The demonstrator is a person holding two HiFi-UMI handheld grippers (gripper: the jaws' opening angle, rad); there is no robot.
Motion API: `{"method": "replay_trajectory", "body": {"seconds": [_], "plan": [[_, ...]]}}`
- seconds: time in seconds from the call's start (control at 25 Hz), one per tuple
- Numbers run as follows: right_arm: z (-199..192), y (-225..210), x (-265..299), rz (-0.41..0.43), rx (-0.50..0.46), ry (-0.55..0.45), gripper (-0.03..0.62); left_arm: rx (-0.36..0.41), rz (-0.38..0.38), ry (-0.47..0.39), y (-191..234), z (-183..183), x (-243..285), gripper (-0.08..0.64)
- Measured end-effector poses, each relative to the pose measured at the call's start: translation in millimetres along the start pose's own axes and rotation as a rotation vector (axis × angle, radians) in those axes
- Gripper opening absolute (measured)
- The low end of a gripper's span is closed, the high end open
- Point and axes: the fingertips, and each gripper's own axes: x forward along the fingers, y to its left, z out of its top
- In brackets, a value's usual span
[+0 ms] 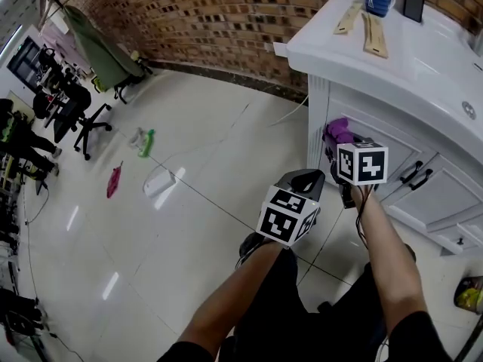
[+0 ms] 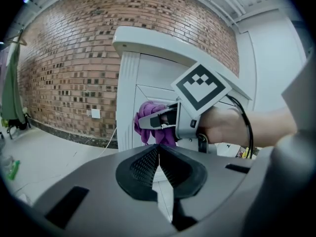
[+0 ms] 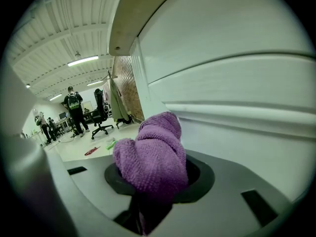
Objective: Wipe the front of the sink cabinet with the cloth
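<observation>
Wiping looks to be the step in hand. The white sink cabinet (image 1: pixel 392 130) fills 2 o'clock in the head view. The right gripper (image 2: pixel 155 121) is clamped on the purple cloth (image 1: pixel 339 131), which is at the cabinet's upper-left front corner and seemingly touching it. At 7 o'clock of the right gripper, the left gripper (image 2: pixel 159 169) has its jaws together and empty. The next move likely calls for dragging the cloth across the door panels with steady pressure.

Bunched purple cloth (image 3: pixel 150 157), up at the white panelled sink cabinet (image 1: pixel 453 193) front, near its corner post

Sink cabinet (image 1: pixel 450 200), green bottle (image 1: pixel 147 142) on floor (image 1: pixel 204 232)
</observation>
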Motion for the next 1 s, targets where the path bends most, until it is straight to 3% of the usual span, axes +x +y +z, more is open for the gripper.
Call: {"method": "replay_trajectory", "body": {"seconds": [0.44,0.68,1.0], "plan": [[-41,9,40,0.045,-0.013,0.042,0.129,-0.024,0.039,0.013,24,-19,-9,0.005],[-64,-6,38,0.008,0.005,0.049,0.129,-0.055,0.046,0.015,31,-32,-1,0.005],[-91,-46,16,-0.055,0.051,0.053,0.129,-0.064,0.012,0.036,11,-41,18,0.005]]}}
